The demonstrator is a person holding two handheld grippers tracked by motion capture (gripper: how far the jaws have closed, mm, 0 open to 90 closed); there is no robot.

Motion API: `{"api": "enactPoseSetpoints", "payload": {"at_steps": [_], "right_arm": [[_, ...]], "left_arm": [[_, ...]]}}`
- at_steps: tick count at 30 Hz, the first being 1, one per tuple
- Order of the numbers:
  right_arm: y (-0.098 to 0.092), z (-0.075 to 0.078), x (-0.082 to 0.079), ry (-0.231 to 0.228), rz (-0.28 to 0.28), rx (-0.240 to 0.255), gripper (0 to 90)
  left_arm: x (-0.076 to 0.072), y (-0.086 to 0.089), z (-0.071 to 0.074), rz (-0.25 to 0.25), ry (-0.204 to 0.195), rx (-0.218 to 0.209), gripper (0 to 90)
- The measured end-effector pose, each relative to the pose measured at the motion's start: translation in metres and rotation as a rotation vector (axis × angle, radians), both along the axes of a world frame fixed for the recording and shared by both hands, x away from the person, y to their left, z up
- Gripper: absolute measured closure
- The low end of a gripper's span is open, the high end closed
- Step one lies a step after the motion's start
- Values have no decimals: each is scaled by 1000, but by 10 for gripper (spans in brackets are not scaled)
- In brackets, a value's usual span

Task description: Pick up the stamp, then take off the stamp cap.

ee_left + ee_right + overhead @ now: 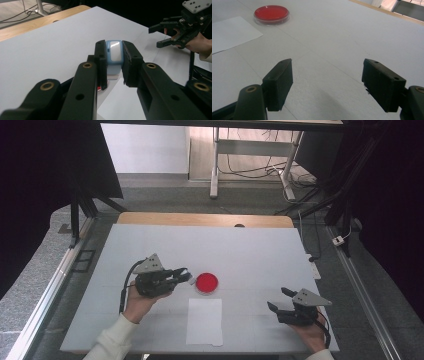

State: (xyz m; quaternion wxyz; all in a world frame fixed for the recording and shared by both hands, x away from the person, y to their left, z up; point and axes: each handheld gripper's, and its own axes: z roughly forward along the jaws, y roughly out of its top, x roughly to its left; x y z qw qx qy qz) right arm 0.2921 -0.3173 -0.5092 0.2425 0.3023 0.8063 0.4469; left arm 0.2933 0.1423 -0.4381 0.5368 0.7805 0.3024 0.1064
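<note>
Blue-and-white small device (pixel 114 53) pinched between the jaws of the left gripper (pixel 113 58); pads press its two sides, its pale glossy face turned up toward the gripper's camera. What the device is exactly, cannot tell. In the high view the left gripper (pixel 181 275) is carried above the white table (pixel 260 245), left of centre, tips pointing right toward the red dish (pixel 206 283), which sits just beside them on the surface. Whether the device is directly over the dish or just short of it, cannot tell.

Near the dish, toward the person, lies a white sheet of paper (pixel 204 321), flat, nothing on it.

Right gripper (pixel 278 300) rests low at the near right of the table, jaws spread wide, nothing between them; well apart from dish and paper.

Judgement: pick-up looks done, device is up and secured. Left to do: bring it to its destination, likely dish or paper, and release.
</note>
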Motion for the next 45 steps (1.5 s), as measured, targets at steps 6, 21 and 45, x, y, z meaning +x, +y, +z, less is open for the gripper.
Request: {"api": "enactPoseSetpoints", "payload": {"at_steps": [6,21,45], "right_arm": [[0,0,0,0,4,4,245],[2,0,0,-3,10,3,247],[3,1,-2,-12,14,2,247]], "left_arm": [[2,-13,2,-32,-4,8,756],[8,-40,0,-81,9,16,756],[8,-52,-4,-99,10,38,756]]}}
